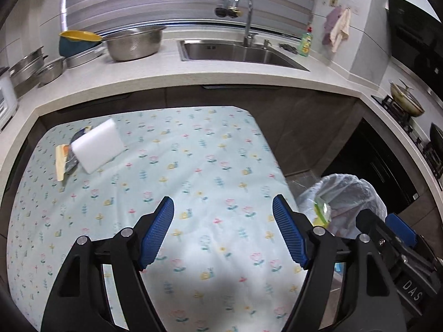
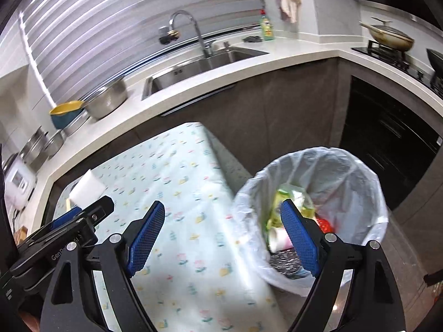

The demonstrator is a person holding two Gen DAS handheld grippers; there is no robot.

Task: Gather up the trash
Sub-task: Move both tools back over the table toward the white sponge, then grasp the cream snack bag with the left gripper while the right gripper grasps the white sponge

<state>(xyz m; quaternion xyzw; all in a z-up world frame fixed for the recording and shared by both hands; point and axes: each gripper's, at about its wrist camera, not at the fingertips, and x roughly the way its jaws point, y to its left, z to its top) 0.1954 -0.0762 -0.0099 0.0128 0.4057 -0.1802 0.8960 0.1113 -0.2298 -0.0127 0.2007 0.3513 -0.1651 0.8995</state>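
While both my grippers are hanging empty over the flowered tablecloth (image 1: 193, 166), I'm judging this as the gap between pickups: one drop looks done, the next item isn't grasped yet. My left gripper (image 1: 223, 229) is sitting with its blue pads spread wide, nothing between them. My right gripper (image 2: 221, 238) is likewise spread wide, its right pad hanging over the rim of the trash bin (image 2: 360, 171), holding nothing.

Trash bin is lined with a clear bag, standing on the floor just beside the table's right edge. It's already holding stuff: a green wrapper (image 2: 279, 204), a white cup (image 2: 277, 239), something red (image 2: 324, 224), and a dark patterned piece I can't identify.

Remaining trash, as I'm reading it: a white foam block (image 1: 98, 145) at the far left corner of the table, lying on top of a dark wrapper (image 1: 72, 160) and touching a yellowish flat packet (image 1: 60, 163). Rest of the cloth is showing nothing else.

Next move, my guess: left gripper is nearest, so I'm reaching forward and left, closing on the block's narrow side or pinching a wrapper edge. The wrappers are lying flat, so I'm expecting a low angle. Then carrying right to the bin.
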